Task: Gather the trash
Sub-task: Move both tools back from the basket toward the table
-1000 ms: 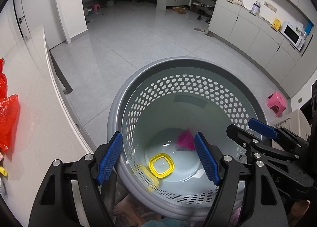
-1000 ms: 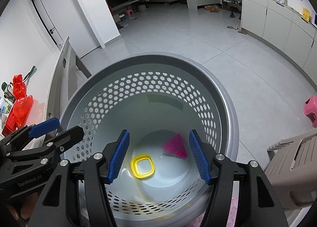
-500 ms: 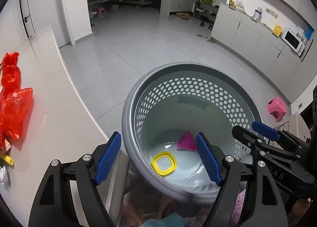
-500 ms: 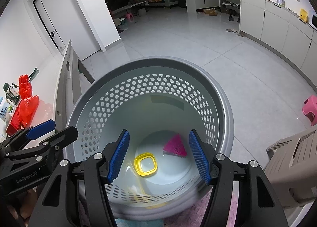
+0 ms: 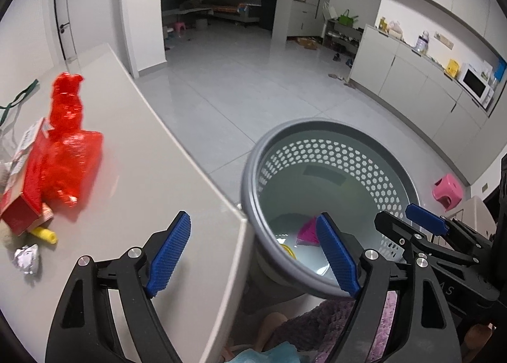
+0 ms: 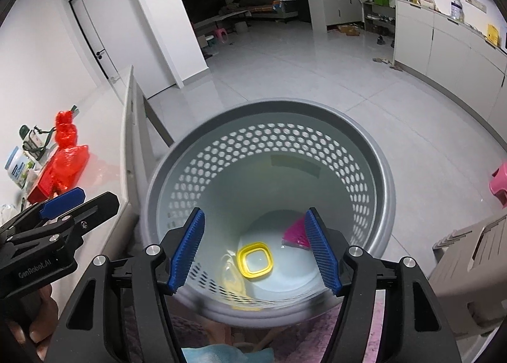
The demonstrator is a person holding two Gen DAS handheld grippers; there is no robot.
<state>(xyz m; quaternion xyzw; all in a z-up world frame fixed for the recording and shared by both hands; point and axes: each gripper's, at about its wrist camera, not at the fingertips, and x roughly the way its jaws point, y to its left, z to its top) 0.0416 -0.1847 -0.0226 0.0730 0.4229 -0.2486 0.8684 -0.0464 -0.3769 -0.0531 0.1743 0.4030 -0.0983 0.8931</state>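
A grey perforated basket (image 5: 250, 172) (image 6: 158, 179) stands on the floor beside the table (image 5: 142, 157). A yellow square lid (image 6: 242, 263) and a pink wrapper (image 6: 294, 233) lie at its bottom. My left gripper (image 5: 252, 220) hangs over the table's corner and the basket rim, its jaws opening with nothing between them. My right gripper (image 6: 255, 214) hovers above the basket's mouth, jaws opening and empty. On the table lie a red plastic bag (image 5: 68, 147), a red box (image 5: 22, 185), a yellow tube (image 5: 44, 234) and a crumpled foil ball (image 5: 27, 258).
A pink stool (image 5: 448, 190) stands on the tiled floor to the right, and a beige step stool (image 6: 469, 261) is close to the basket. White cabinets with a microwave (image 5: 473, 87) line the right wall. Purple cloth (image 5: 332, 315) lies below the basket.
Both grippers have risen away from the basket. The left view has swung left, so the table and its red bag now fill its left half. The left jaws stand wider.
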